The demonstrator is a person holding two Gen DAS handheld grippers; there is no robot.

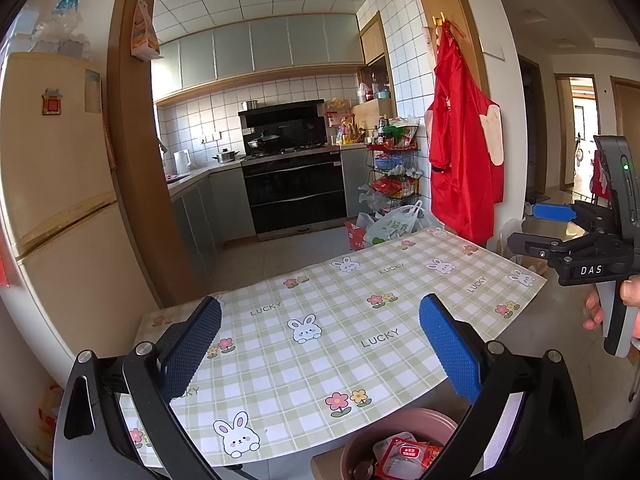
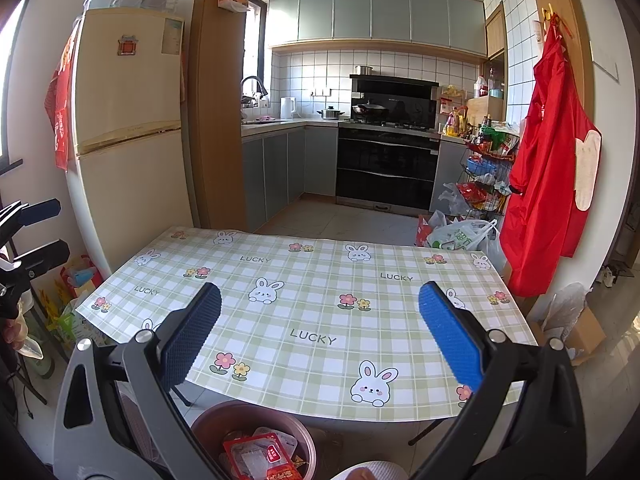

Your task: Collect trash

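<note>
A round pink bin (image 2: 304,436) stood on the floor just beside the near edge of the table, upright and open-topped. Inside lay the trash: a red-and-clear plastic wrapper (image 2: 256,458) with a red label on top, and a smaller red packet (image 2: 285,473) against it. From the left wrist, the bin (image 1: 400,418) showed the same wrappers (image 1: 404,454).

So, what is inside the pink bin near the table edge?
The pink bin holds red-and-clear snack wrappers, crumpled together. In the left wrist view a round dark item lies beside them. Whatever is under the wrappers is covered, and the gripper frames hide part of the bin.
</note>
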